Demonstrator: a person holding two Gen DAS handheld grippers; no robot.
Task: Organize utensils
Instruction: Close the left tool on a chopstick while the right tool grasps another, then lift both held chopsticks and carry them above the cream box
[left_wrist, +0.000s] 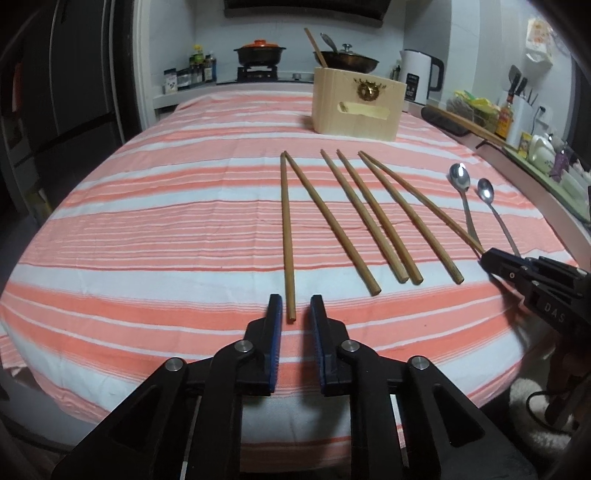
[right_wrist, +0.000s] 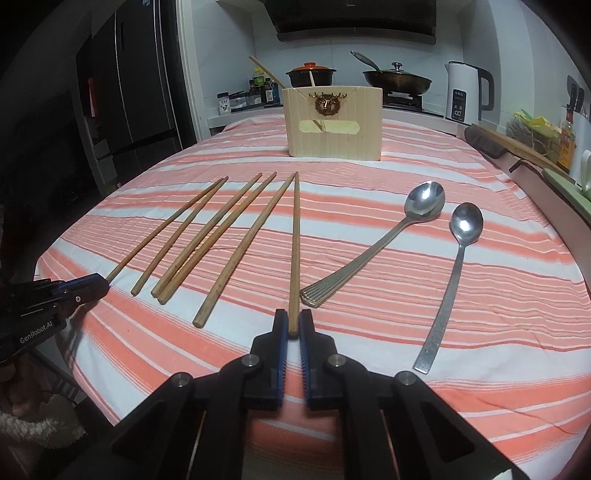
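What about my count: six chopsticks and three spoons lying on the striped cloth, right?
Not quite. Only two spoons lie there, not three: a ribbed-handled spoon and a plain spoon, as the right wrist view shows. The six chopsticks do lie on the striped cloth.

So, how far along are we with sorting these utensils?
Barely started: one brown wooden stick stands in the pale wooden holder box. In hand: the left hand-held gripper and right hand-held gripper each bracket a chopstick's near end, neither lifted. Left: six chopsticks and two steel spoons on the striped cloth.
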